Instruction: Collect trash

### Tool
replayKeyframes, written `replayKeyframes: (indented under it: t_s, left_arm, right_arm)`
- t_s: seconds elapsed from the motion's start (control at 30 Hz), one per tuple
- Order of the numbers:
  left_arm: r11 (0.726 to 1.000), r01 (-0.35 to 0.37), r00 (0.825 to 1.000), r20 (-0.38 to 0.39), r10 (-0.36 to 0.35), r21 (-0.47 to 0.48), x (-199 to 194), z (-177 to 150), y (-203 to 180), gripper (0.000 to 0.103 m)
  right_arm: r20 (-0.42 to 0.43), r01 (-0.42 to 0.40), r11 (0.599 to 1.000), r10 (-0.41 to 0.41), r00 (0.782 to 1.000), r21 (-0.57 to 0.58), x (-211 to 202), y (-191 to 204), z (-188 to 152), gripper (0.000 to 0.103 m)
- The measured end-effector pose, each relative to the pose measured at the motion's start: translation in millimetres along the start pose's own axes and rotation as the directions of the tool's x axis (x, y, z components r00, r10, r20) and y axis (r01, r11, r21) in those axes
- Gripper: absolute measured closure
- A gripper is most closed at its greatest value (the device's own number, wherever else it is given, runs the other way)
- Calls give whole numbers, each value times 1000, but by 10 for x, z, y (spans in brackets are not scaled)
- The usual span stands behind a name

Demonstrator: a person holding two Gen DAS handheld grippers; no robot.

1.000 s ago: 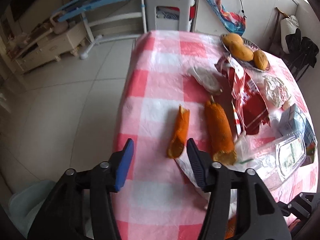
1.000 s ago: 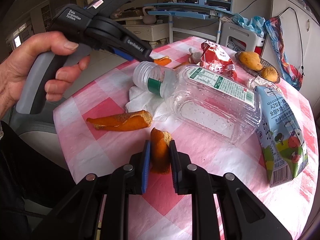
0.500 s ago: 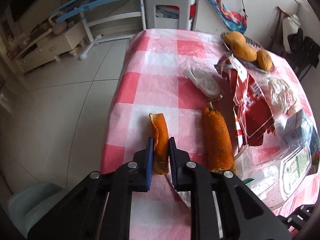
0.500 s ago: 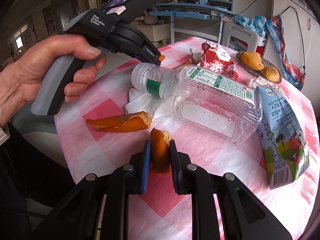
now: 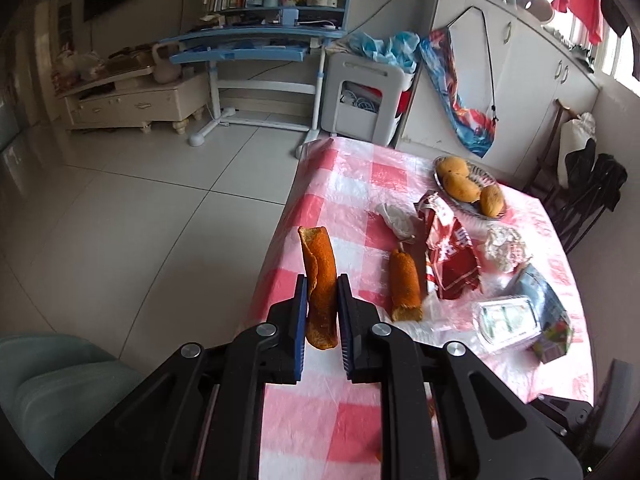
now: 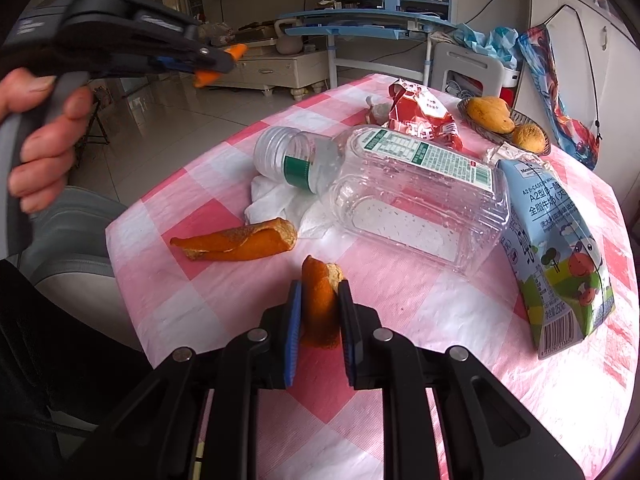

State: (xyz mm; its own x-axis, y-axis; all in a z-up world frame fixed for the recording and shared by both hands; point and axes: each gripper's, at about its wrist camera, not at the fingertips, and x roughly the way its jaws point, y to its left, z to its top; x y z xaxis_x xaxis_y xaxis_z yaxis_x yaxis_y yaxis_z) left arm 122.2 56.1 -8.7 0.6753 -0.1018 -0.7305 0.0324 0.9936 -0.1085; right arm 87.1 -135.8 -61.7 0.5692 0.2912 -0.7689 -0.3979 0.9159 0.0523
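My left gripper (image 5: 322,280) is shut on a long orange peel strip (image 5: 318,276) and holds it lifted above the table's left edge; it also shows in the right wrist view (image 6: 216,62), raised at the upper left. My right gripper (image 6: 320,286) is shut on a short orange peel piece (image 6: 320,300) low over the pink checked tablecloth (image 6: 460,320). A third orange peel (image 6: 240,240) lies on the cloth left of it, also in the left wrist view (image 5: 405,284).
On the table lie a clear plastic bottle (image 6: 400,188), white tissue (image 6: 276,196), a red snack bag (image 6: 424,116), a milk carton (image 6: 560,248), crumpled foil (image 5: 504,248) and a dish of fruit (image 5: 468,190). A grey seat (image 5: 48,380) stands left of the table.
My left gripper shut on the long peel strip and lifted it off the table, up and to the left. My right gripper stayed shut on its peel piece.
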Motion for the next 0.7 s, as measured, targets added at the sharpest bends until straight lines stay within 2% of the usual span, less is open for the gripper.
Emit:
replayKeyframes:
  t_s: [0.3, 0.7]
  left_arm:
    - [1000, 20, 1000, 11, -20, 14, -351, -330, -43, 89]
    - [999, 27, 1000, -3, -27, 35, -424, -517, -133, 89]
  right_arm:
    - [4, 10, 1000, -10, 1000, -12, -48, 66, -58, 84]
    - [5, 22, 999, -22, 1000, -25, -121, 102, -128, 85]
